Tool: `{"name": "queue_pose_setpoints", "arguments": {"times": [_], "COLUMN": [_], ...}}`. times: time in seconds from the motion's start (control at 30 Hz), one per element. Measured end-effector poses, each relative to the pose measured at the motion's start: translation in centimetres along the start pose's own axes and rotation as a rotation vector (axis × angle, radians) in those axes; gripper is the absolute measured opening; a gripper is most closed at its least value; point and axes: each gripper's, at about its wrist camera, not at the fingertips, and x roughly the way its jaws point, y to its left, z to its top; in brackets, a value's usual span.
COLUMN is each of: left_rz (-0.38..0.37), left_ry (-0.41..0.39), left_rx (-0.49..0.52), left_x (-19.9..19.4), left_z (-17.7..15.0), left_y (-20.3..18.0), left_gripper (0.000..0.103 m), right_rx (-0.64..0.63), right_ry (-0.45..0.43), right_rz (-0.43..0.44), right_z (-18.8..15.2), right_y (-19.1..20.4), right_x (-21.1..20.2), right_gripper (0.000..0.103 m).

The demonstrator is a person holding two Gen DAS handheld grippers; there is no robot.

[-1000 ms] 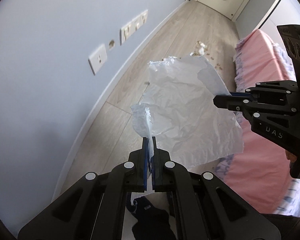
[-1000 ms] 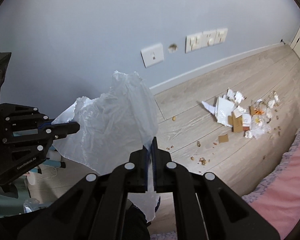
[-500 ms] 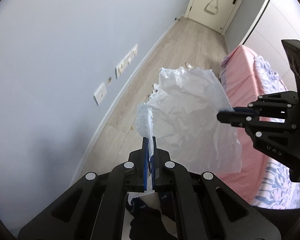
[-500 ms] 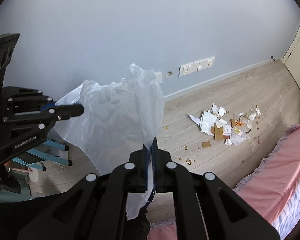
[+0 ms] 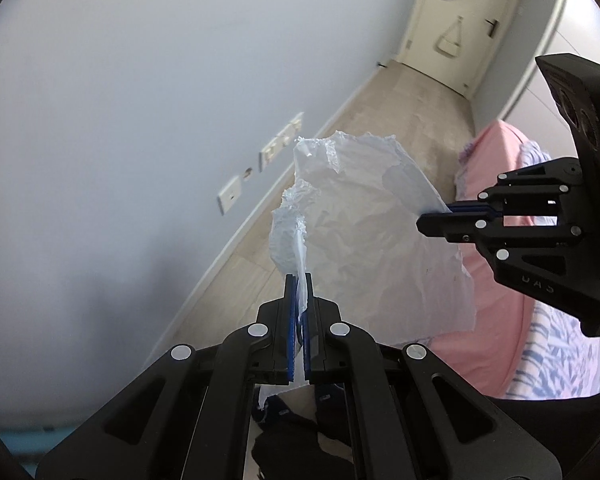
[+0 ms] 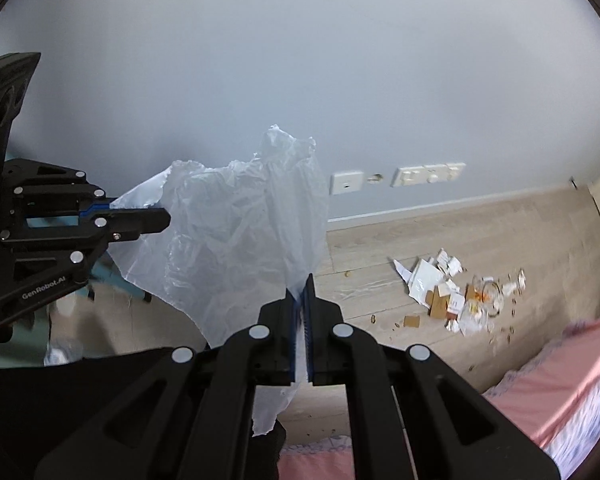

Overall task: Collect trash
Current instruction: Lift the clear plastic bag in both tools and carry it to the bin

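A thin white plastic bag [image 5: 364, 240] hangs in the air between my two grippers, well above the floor. My left gripper [image 5: 299, 280] is shut on one edge of the bag. My right gripper [image 6: 302, 280] is shut on the opposite edge, and shows in the left wrist view [image 5: 428, 220] at the right. The left gripper shows in the right wrist view [image 6: 156, 218] at the left. The bag [image 6: 236, 240] is spread out and crumpled. A pile of trash [image 6: 456, 296], paper and cardboard scraps with crumbs, lies on the wooden floor near the wall.
A pale blue wall [image 6: 300, 80] with sockets and switches [image 6: 430, 174] runs along the floor. A pink bed [image 5: 496, 280] stands at the right. A closed door [image 5: 452, 32] is at the far end. Turquoise furniture legs [image 6: 100, 276] stand behind the left gripper.
Both grippers have risen with the bag, so the floor and trash pile look farther away. The bag stays stretched between them.
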Motion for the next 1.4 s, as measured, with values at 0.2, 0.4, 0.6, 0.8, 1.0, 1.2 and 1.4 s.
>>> {"name": "queue_pose_setpoints", "arguments": {"times": [0.2, 0.4, 0.6, 0.8, 1.0, 1.2, 1.4], "left_rz": [0.067, 0.151, 0.236, 0.317, 0.393, 0.482, 0.575], "left_ry": [-0.008, -0.013, -0.031, -0.047, -0.077, -0.093, -0.124], "left_rx": [-0.118, -0.26, -0.382, -0.481, -0.6, -0.767, -0.983], "left_x": [-3.0, -6.6, -11.4, -16.4, -22.0, -26.1, -30.0], "left_z": [-3.6, -8.7, -14.4, -20.0, -26.8, -34.6, -43.7], "left_y": [2.1, 5.7, 8.5, 10.4, 11.5, 11.5, 11.8], "left_gripper": [0.002, 0.002, 0.002, 0.002, 0.002, 0.002, 0.002], "right_rx": [-0.121, -0.275, -0.413, -0.51, -0.655, -0.825, -1.036], "right_ry": [0.016, 0.021, 0.02, -0.002, -0.003, 0.024, 0.08], "right_rz": [0.064, 0.145, 0.217, 0.28, 0.363, 0.465, 0.545], "right_z": [1.0, 2.3, 3.0, 2.5, 1.1, -1.5, -5.3], "right_y": [3.9, 10.0, 17.2, 24.4, 32.2, 41.2, 49.9], "right_x": [0.4, 1.1, 1.4, 0.3, -1.1, -1.9, -1.4], "right_gripper": [0.006, 0.006, 0.006, 0.006, 0.006, 0.005, 0.005]}}
